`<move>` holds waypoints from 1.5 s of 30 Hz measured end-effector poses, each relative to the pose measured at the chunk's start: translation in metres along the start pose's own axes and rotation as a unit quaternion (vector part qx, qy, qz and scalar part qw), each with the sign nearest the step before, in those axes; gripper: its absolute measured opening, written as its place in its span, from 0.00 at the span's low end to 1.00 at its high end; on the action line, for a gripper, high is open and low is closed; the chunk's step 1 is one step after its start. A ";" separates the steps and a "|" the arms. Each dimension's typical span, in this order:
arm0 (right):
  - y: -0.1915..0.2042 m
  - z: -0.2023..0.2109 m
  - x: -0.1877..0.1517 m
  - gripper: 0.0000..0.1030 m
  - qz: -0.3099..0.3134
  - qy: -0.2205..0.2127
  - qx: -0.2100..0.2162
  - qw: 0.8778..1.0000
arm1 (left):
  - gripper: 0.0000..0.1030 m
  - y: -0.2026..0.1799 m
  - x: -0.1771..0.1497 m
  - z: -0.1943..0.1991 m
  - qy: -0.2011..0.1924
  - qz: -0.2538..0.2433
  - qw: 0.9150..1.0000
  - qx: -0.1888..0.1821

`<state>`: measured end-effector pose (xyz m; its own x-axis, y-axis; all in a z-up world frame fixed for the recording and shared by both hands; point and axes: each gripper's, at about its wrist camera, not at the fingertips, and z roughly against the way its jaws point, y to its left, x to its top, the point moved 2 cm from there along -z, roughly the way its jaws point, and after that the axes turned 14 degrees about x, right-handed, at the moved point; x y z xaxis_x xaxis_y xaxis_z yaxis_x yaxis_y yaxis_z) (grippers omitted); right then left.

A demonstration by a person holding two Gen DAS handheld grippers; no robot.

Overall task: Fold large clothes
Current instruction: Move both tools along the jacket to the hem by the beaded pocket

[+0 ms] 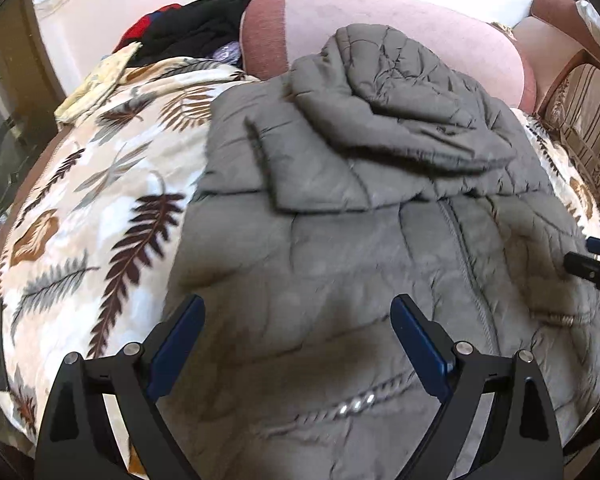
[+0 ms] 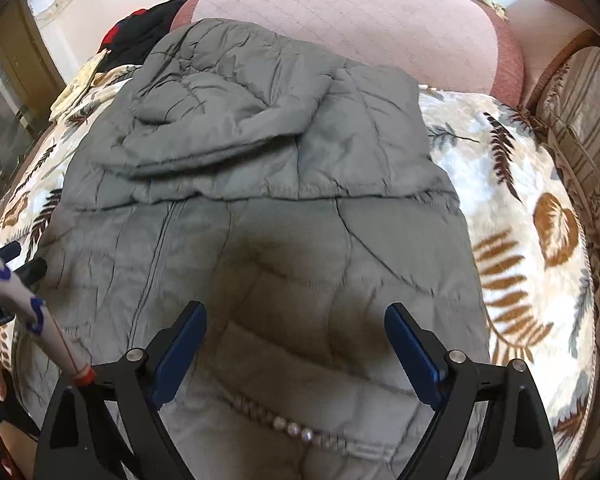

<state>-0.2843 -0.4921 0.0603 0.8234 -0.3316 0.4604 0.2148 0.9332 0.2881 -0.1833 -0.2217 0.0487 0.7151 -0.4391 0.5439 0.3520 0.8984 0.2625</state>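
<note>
My left fingers (image 1: pixel 298 344) and right fingers (image 2: pixel 296 346) both gape wide above the grey jacket (image 1: pixel 380 208), gripping nothing. It lies on the leaf-print blanket (image 1: pixel 100 208), sleeves seemingly folded across its chest.

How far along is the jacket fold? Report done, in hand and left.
Done: the grey jacket lies flat on the leaf-print blanket, its top part folded down over the body. In hand: nothing; the left gripper and right gripper hover open above it. Left: probably folding the lower half up.
</note>
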 end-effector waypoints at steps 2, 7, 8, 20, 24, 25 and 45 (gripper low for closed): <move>0.001 0.005 -0.007 0.94 0.001 -0.005 -0.004 1.000 | 0.91 0.002 -0.009 0.004 0.000 -0.001 1.000 0.004; 0.002 0.012 -0.023 0.96 0.005 -0.003 -0.011 1.000 | 0.91 0.009 -0.026 0.010 0.007 0.000 1.000 0.006; 0.003 0.014 -0.027 0.96 0.004 -0.003 -0.013 1.000 | 0.91 0.011 -0.030 0.012 0.008 0.002 1.000 0.007; 0.000 0.049 -0.079 1.00 -0.007 -0.016 -0.042 0.999 | 0.93 0.039 -0.081 0.043 0.015 0.020 1.000 0.017; -0.011 0.063 -0.095 1.00 -0.020 -0.017 -0.050 0.998 | 0.93 0.050 -0.094 0.046 0.021 0.033 0.999 0.020; -0.013 0.066 -0.098 1.00 -0.021 -0.017 -0.053 0.998 | 0.93 0.052 -0.095 0.046 0.023 0.036 0.999 0.020; -0.046 0.091 -0.150 1.00 -0.049 0.004 -0.081 0.995 | 0.93 0.085 -0.145 0.029 0.079 0.037 0.995 0.038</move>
<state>-0.4652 -0.4977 0.0544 0.7983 -0.4219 0.4298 0.3758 0.9066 0.1918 -0.2746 -0.0813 0.0156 0.8257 -0.3615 0.4331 0.2525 0.9233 0.2892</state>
